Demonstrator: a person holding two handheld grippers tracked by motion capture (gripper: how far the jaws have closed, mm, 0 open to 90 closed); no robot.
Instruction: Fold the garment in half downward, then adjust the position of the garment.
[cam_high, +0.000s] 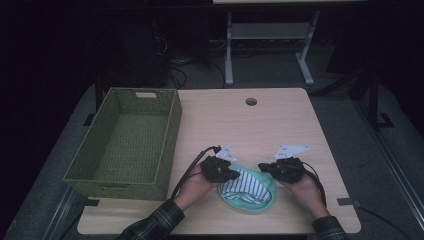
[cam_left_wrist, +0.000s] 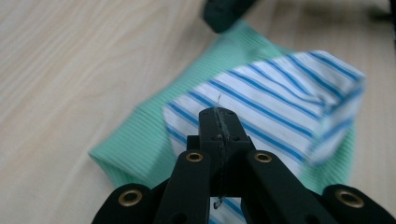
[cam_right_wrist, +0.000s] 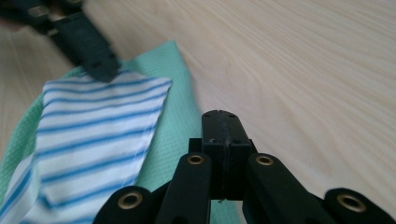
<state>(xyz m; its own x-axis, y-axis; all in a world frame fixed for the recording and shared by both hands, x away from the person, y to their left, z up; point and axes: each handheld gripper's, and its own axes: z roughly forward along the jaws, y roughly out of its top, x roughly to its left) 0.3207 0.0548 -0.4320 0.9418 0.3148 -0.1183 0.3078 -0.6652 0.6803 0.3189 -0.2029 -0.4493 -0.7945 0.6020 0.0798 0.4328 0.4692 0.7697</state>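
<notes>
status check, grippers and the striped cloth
Left gripper shut, over striped cloth. Right gripper shut, empty, beside it. Wicker basket left, path unobstructed.

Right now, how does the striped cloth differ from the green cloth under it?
The striped cloth is white with blue stripes; the green cloth is plain mint with a fine ribbed texture. The striped cloth lies on top, folded, with one edge lifted; the green cloth lies flat on the table. The green cloth reaches past the striped cloth on several sides. Both lie in one stack between the left hand-held gripper and the right hand-held gripper.
</notes>
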